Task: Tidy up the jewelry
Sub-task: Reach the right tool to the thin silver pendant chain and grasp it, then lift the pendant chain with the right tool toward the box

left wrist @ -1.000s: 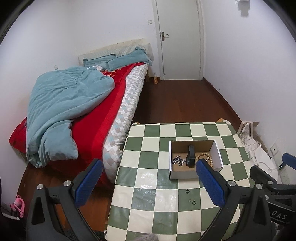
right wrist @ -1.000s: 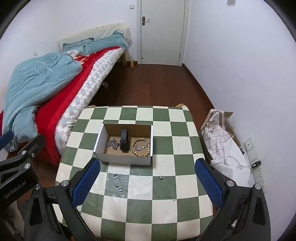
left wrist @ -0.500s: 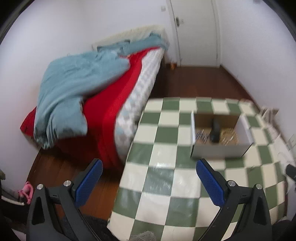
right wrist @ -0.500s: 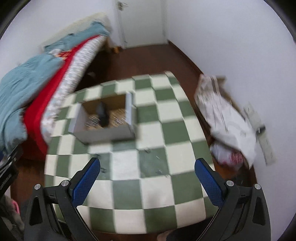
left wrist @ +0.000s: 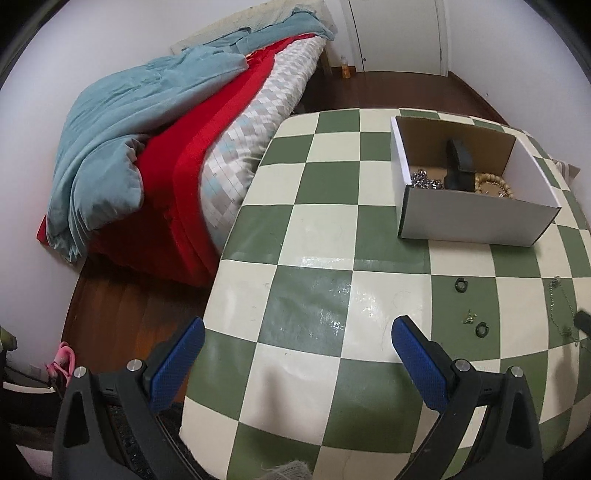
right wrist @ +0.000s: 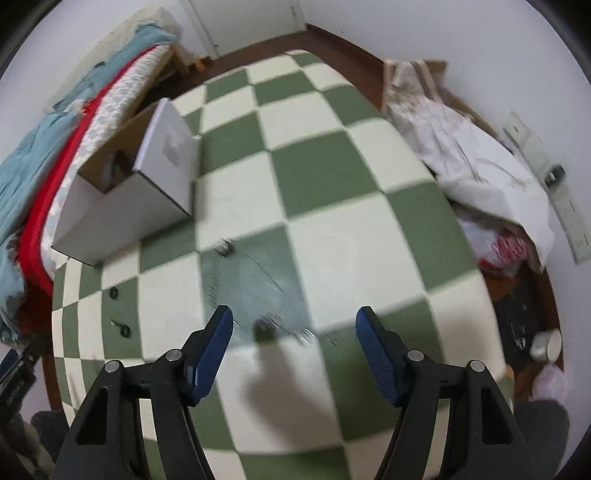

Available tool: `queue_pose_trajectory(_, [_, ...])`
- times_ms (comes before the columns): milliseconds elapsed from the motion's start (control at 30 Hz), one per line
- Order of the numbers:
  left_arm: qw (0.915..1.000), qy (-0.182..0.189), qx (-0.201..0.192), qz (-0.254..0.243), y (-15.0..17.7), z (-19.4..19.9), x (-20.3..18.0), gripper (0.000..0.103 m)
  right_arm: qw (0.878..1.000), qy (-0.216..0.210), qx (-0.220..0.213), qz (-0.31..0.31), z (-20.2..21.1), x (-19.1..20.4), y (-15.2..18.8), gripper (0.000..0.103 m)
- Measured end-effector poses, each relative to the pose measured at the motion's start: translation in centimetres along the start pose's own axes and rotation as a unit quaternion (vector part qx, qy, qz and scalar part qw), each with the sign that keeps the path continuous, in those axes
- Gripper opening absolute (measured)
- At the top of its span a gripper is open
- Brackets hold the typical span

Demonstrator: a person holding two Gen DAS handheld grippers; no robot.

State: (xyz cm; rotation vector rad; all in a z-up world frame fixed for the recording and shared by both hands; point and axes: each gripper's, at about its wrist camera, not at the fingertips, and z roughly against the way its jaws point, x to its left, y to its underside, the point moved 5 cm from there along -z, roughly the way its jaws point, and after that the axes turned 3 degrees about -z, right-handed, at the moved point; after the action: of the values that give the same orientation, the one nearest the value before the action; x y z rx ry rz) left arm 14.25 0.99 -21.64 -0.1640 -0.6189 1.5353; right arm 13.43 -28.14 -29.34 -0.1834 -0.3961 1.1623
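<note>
An open white cardboard box (left wrist: 476,218) (right wrist: 122,210) stands on the green-and-cream checked table (left wrist: 314,295) (right wrist: 332,229). It holds a silver chain (left wrist: 424,181), a black item (left wrist: 458,166) and a beaded bracelet (left wrist: 495,186). Small black rings (left wrist: 461,285) (right wrist: 113,293) and a thin silver chain (left wrist: 557,302) (right wrist: 243,266) lie loose on the table. My left gripper (left wrist: 297,356) is open and empty over the table's near left part. My right gripper (right wrist: 295,338) is open, low over small blurred silver pieces (right wrist: 295,330).
A bed (left wrist: 192,147) with a teal blanket and red cover runs along the table's left side. A white bag (right wrist: 469,155) and clutter sit on the floor at the table's right. A closed door (left wrist: 399,33) is at the back.
Both grippers have moved down and forward toward the table. The left view has swung left of the box. The right gripper has closed in on the loose pieces right of the box.
</note>
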Motion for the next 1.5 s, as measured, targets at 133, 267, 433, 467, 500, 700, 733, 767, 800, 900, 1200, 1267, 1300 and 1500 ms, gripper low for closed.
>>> queue_pose_trajectory(133, [1.0000,0.000,0.008,0.002,-0.2,-1.1,-0.3,0.103,0.998,0.003,-0.022,0.053,-1.4,3.7,-1.8,0.071])
queue_pose_trajectory(267, [0.9998,0.007,0.020,-0.003,-0.2,-2.3,-0.9,0.103,0.995,0.034,-0.021,0.096,-3.3,6.3,-2.7,0.066])
queue_pose_trajectory(433, [0.9988,0.035,0.032,-0.008,0.2,-3.1,-2.3,0.103,0.989,0.056,-0.038,0.131,-3.5,7.6,-2.8,0.013])
queue_pose_trajectory(467, [0.9983,0.046,0.035,-0.010,0.4,-3.1,-2.9,0.103,0.989,0.058,-0.037,0.135,-3.4,7.7,-2.7,0.013])
queue_pose_trajectory(500, [0.9975,0.059,0.037,-0.011,0.5,-3.1,-3.4,0.103,0.989,0.057,-0.036,0.135,-3.4,7.7,-2.6,0.013])
queue_pose_trajectory(700, [0.9921,0.116,0.038,-0.026,0.6,-2.8,-7.0,0.103,0.993,0.040,-0.033,0.107,-2.4,5.4,-2.1,0.013])
queue_pose_trajectory(733, [0.9914,0.123,0.037,-0.027,0.6,-2.8,-7.4,0.102,0.994,0.037,-0.031,0.099,-2.3,4.8,-2.1,0.013])
queue_pose_trajectory(767, [0.9904,0.130,0.036,-0.028,0.4,-2.7,-8.0,0.100,0.994,0.036,-0.031,0.094,-2.2,4.5,-2.0,0.013])
queue_pose_trajectory(800, [0.9898,0.135,0.035,-0.030,0.3,-2.7,-8.4,0.100,0.995,0.036,-0.030,0.089,-2.0,4.1,-1.9,0.013])
queue_pose_trajectory(900, [0.9882,0.144,0.031,-0.041,0.0,-2.6,-9.6,0.096,0.996,0.035,-0.029,0.079,-2.0,3.4,-1.8,0.013])
queue_pose_trajectory(1200, [0.9851,0.156,0.031,-0.065,0.0,-2.8,-11.4,0.067,0.997,0.033,-0.028,0.070,-1.9,3.1,-1.8,0.013])
queue_pose_trajectory(1267, [0.9841,0.163,0.029,-0.066,-0.1,-2.9,-11.5,0.050,0.997,0.032,-0.028,0.070,-1.9,3.1,-1.8,0.013])
queue_pose_trajectory(1300, [0.9834,0.167,0.027,-0.065,-0.1,-2.9,-11.6,0.046,0.997,0.032,-0.027,0.070,-1.9,3.1,-1.8,0.013])
queue_pose_trajectory(1500, [0.9810,0.182,0.022,-0.064,-0.3,-2.7,-11.6,0.006,0.997,0.027,-0.025,0.067,-1.9,3.1,-1.8,0.013])
